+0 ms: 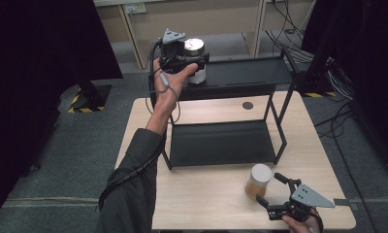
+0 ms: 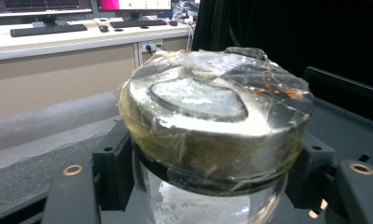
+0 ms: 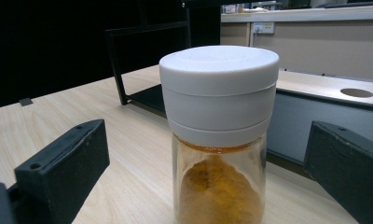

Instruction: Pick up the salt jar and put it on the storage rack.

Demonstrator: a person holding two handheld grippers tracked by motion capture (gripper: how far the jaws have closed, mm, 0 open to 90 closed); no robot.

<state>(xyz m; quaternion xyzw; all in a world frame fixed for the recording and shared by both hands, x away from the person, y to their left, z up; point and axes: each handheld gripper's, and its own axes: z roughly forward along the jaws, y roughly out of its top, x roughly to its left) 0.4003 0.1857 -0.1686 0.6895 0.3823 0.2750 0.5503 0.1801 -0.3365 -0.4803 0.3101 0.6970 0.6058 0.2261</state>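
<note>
While the left claw stays out of the next move — its jaws clamped on a glass jar with a taped metal lid, held upright over the left end of the black rack's top shelf — the right claw stands with jaws wide apart at the near right of the worktop. Between those open jaws, touching neither, rises a white-capped jar of orange powder, upright, long axis vertical. It lies just ahead of the right claw, towards the rack's lower shelf — so the right hand is by far the nearer one to grip it.
</note>
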